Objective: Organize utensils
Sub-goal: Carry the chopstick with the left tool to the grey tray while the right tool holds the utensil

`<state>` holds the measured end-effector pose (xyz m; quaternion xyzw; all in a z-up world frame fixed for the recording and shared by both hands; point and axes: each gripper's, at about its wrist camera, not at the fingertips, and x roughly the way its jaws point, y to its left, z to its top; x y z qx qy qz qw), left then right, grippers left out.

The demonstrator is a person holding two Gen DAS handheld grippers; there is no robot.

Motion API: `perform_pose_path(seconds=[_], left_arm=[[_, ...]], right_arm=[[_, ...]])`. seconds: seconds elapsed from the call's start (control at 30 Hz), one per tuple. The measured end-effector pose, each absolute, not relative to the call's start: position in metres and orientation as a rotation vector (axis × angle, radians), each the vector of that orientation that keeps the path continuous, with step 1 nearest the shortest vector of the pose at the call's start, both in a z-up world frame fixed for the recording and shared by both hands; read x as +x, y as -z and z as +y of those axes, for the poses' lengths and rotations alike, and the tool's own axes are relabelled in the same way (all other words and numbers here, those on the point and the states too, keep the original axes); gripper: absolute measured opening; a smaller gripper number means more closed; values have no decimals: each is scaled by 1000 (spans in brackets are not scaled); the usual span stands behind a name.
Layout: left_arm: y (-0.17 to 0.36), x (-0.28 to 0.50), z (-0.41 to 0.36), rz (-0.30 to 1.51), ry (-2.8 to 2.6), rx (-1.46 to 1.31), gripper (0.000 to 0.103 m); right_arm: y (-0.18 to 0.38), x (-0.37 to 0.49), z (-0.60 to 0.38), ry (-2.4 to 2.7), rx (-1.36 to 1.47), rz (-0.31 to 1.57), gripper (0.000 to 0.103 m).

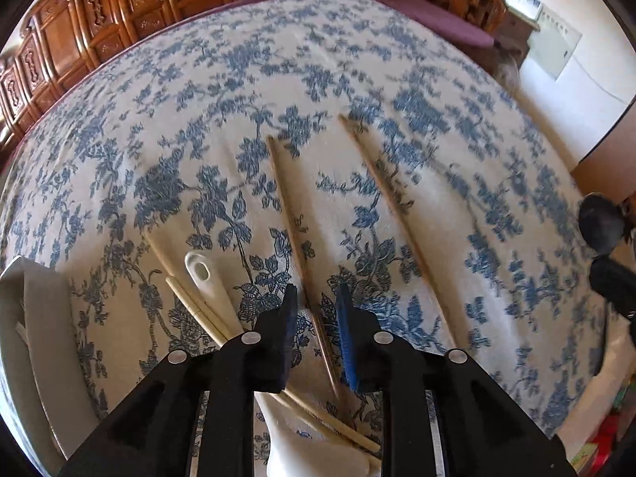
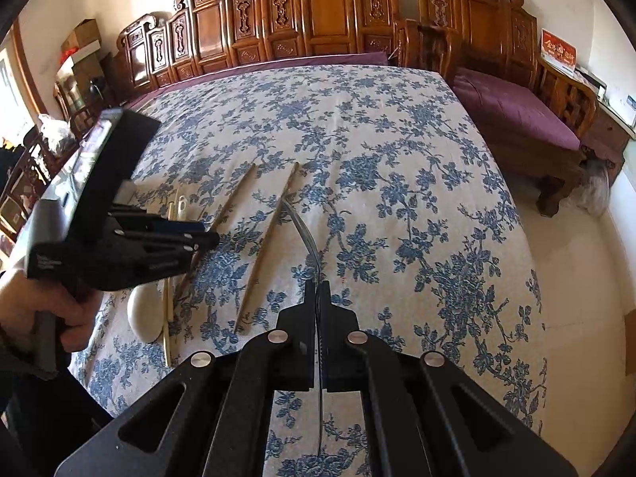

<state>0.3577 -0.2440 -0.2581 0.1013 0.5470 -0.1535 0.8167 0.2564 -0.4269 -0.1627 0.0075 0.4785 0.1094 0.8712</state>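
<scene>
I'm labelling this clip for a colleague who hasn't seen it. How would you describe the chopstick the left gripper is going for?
On the blue-flowered tablecloth lie two dark brown chopsticks, roughly parallel but apart. The one meant runs between the open fingers of the left gripper; the other chopstick lies further right, and the pale chopsticks lie left by a white spoon.

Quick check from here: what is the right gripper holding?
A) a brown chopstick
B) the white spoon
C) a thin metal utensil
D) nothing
C: the right gripper is shut on a thin metal utensil, whose curved handle sticks out ahead of the fingers.
</scene>
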Motion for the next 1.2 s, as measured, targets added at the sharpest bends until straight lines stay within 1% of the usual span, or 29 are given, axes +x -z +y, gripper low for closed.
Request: perform_pose_path(seconds=[0.03,0.13,0.43,0.83,1.0,1.2], left_arm=[[259,359,-245,1159,325,227,7],[260,362,-248,1156,334,229,4],[232,366,-245,1080,337,155,4],[156,356,-211,916,357,36,4],[138,347,-189,883,350,26,4],[130,327,-137,877,321,21,4]], right_arm=[[163,257,-428,-228,16,1002,3],[165,257,-428,-227,19,1005,3],[162,257,-427,-228,22,996,3],[143,256,-401,-243,-9,962,3],[135,254,-379,-267,-28,951,3],[125,258,-336,-318,-29,934,3]])
